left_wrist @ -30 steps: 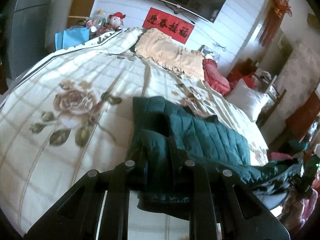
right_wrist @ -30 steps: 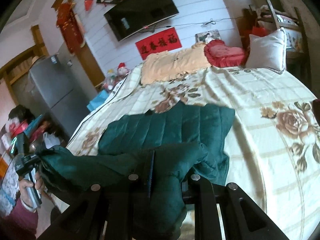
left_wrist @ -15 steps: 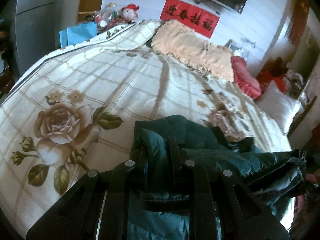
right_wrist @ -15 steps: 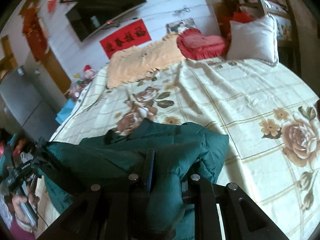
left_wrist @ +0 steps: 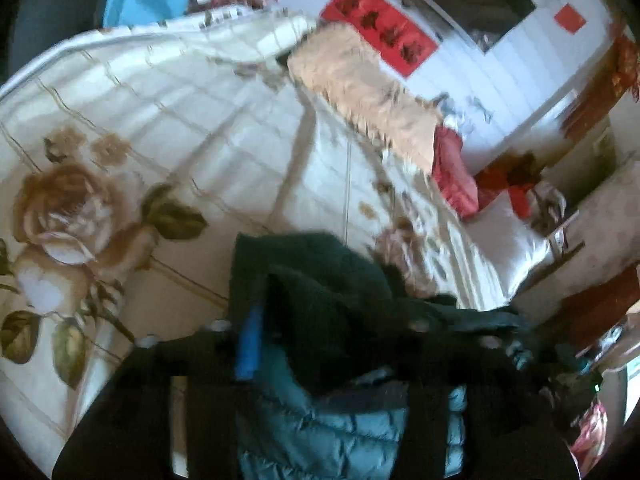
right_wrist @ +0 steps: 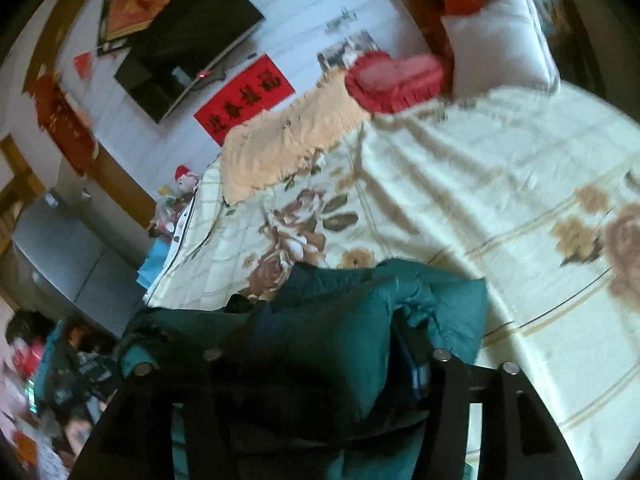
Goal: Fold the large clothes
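A dark green quilted jacket lies bunched at the near edge of the bed and also shows in the right wrist view. My left gripper has opened its fingers wide, and the jacket's fabric sits loose between them. My right gripper is likewise spread wide with a fold of the jacket lying between its fingers. The images are blurred by motion.
The bed is covered by a cream quilt with rose prints. A peach blanket, a red cushion and a white pillow lie at the head. A grey fridge stands at the left.
Both grippers moved the jacket's near edge forward over the rest of it, folding it. Both then opened from shut on the fabric to wide apart.
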{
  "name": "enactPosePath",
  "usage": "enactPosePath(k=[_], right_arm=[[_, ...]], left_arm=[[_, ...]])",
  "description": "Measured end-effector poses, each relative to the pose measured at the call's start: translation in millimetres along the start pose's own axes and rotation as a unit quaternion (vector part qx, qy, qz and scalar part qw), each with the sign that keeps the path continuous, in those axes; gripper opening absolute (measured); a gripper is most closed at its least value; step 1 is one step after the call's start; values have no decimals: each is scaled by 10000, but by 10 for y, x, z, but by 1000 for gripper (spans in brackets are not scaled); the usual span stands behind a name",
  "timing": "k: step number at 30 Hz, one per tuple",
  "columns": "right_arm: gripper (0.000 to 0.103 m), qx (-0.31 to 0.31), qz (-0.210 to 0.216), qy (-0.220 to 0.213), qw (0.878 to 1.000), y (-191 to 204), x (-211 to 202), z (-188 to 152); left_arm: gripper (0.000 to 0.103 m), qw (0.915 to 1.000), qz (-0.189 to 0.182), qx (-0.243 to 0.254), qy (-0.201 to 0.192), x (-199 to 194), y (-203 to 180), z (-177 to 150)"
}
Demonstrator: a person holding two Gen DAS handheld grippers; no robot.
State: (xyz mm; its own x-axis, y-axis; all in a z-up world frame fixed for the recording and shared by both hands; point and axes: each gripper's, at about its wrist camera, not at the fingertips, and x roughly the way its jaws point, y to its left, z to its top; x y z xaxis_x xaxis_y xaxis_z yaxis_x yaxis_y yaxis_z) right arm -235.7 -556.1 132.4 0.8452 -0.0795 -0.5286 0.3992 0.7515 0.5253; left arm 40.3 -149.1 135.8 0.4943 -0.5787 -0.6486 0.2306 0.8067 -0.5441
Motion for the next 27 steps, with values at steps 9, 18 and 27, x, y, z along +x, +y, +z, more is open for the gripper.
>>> enactPosePath(k=[9,18,27], right_arm=[[64,-1666,-158,158,9858,814,119,-290],[64,-2619,-847,718,9587,1154,1253,-513],[65,-2234,-938,1075,9642,880,1736,-472]], left_arm=[[78,9965,400,568,-458,-106,-302,-335],[79,9784,1582,1328,-6,735,-516,-508],[82,9752,1676,1446,-50,1019,-433,-476]])
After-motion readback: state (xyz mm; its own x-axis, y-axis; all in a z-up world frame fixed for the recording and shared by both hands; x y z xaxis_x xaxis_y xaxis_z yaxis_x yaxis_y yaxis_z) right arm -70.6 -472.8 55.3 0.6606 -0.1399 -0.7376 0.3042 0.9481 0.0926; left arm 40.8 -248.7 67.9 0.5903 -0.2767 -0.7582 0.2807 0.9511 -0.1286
